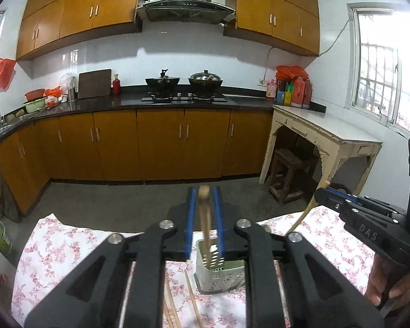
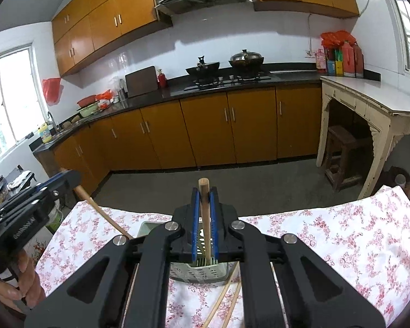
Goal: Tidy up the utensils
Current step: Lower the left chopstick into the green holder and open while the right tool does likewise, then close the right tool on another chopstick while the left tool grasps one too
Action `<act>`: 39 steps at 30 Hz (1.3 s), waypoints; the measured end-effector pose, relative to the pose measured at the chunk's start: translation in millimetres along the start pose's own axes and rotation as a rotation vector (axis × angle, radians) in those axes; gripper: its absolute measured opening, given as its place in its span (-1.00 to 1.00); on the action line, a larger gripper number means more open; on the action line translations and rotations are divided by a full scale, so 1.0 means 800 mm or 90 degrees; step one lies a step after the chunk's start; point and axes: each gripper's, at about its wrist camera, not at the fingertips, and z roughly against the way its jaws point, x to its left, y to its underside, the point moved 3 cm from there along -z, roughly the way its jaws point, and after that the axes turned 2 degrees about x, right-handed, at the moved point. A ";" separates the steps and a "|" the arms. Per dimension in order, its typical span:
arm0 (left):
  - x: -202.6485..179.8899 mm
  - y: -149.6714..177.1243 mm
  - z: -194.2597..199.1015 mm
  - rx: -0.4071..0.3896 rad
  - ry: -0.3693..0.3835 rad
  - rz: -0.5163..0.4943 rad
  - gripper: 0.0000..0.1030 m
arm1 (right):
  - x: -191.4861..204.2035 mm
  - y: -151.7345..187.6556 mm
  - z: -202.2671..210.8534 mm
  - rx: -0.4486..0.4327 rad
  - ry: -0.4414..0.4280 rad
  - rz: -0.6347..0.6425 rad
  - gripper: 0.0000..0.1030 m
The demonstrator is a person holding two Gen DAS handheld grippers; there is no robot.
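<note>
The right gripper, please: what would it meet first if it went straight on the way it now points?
Probably the perforated metal utensil holder on the floral tablecloth: the right gripper, shut on a wooden chopstick, points down over its opening. Depth is uncertain.

Daylight floods in from the window (image 1: 380, 65) on my left view, blown out to white glare. Both views bow hard at their dark, vignetted corners. The chopstick (image 1: 205, 213) between my fingers is blurred.
</note>
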 end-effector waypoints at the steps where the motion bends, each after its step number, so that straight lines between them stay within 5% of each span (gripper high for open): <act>1: 0.002 0.000 0.002 -0.001 -0.002 0.003 -0.60 | -0.001 0.000 0.001 0.000 0.002 -0.002 -0.83; 13: 0.034 0.012 0.074 -0.038 -0.018 0.027 -0.41 | -0.002 -0.007 0.069 -0.064 0.015 -0.002 -0.83; 20: 0.071 0.067 0.126 -0.040 -0.040 0.040 -0.36 | -0.040 0.040 0.113 -0.061 0.047 -0.017 -0.83; 24: 0.086 0.114 0.130 -0.020 -0.068 0.028 -0.23 | -0.068 0.093 0.095 -0.010 0.090 -0.023 -0.63; 31: 0.105 0.217 0.070 0.098 -0.101 0.032 -0.22 | -0.091 0.186 0.009 0.114 0.095 -0.070 -0.63; 39: 0.117 0.284 0.023 0.191 -0.094 0.059 -0.23 | -0.072 0.258 -0.065 0.215 0.087 -0.055 -0.63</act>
